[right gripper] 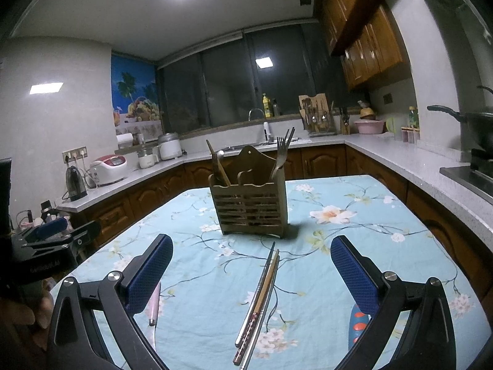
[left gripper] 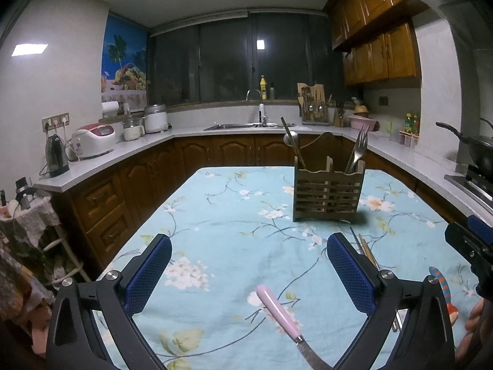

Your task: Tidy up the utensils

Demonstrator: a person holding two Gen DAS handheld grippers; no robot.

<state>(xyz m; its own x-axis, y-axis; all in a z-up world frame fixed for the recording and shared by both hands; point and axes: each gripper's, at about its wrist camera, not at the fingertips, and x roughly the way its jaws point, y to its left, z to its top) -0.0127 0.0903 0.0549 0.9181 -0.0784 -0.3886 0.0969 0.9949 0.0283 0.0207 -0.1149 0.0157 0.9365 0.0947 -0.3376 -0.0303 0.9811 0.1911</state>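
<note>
Through the left wrist camera, my left gripper [left gripper: 249,273] is spread wide and empty above one pink-handled knife [left gripper: 279,311] on the tablecloth [left gripper: 215,215]. It is stiff and light; I would take the smooth handle, never the blade.

Through the right wrist camera, my right gripper [right gripper: 251,274] is also spread, over the chopsticks [right gripper: 258,302], about three, thin and slippery. The wooden utensil holder [right gripper: 249,206] stands behind them.

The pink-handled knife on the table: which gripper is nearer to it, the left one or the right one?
Left. The pink-handled knife lies between the open fingers of the left gripper. The right gripper is open over the chopsticks, with the knife just outside its left finger.
</note>
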